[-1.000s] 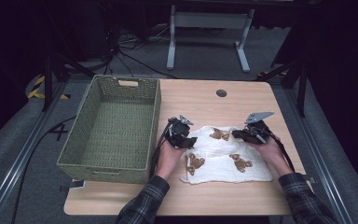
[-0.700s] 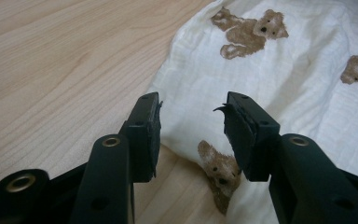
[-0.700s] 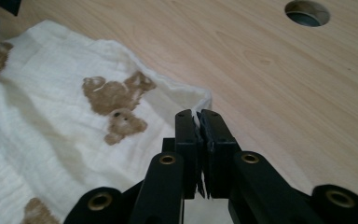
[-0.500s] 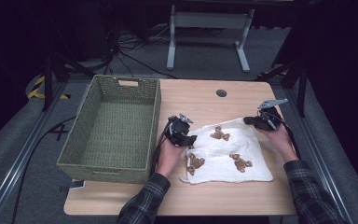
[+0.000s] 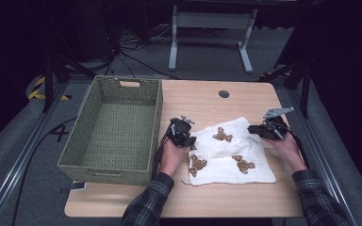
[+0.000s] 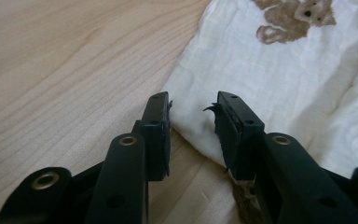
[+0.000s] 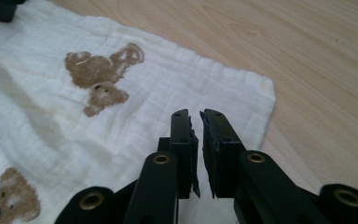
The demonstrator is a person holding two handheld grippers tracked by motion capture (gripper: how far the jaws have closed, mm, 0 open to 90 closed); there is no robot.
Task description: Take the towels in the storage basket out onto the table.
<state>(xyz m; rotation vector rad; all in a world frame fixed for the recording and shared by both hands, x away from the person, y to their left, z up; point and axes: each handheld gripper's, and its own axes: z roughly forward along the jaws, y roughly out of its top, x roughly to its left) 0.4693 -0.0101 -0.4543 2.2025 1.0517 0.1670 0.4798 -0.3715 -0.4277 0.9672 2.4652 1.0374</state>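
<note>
Wood, pale and straight-grained, makes the table (image 5: 202,101), a rounded top with a small dark grommet (image 5: 224,94) near its far edge at about 12 o'clock; around it the room is dark, with grey carpet, black cables (image 5: 122,52) trailing on the floor at 11 o'clock, a white metal stand (image 5: 207,21) at 12 o'clock behind the table, and yellow-black striped tape (image 5: 40,87) at 10 o'clock.

A green woven basket (image 5: 82,141) fills the table's left side, from 9 o'clock toward 7; its right wall stands just beside the left gripper (image 5: 183,134) and is the nearest obstacle on that side.

The white cloth (image 5: 226,162) printed with brown bears (image 5: 222,135) lies spread at 4 o'clock of the table's middle, between the two hands; its surface is rumpled, its near edge close to the table's front.

In the left gripper view the left gripper (image 6: 193,119) has jaws parted over the cloth's corner (image 6: 186,93); they have just been closing, and the cloth edge lies between them without the pads pressing it.

In the right gripper view the right gripper (image 7: 196,128) hovers at the cloth's opposite corner (image 7: 261,93), its jaws clenched almost together with only a thin slit left; I cannot tell whether any fabric is pinched.

Plaid sleeves (image 5: 146,205) come in from 6 o'clock.
</note>
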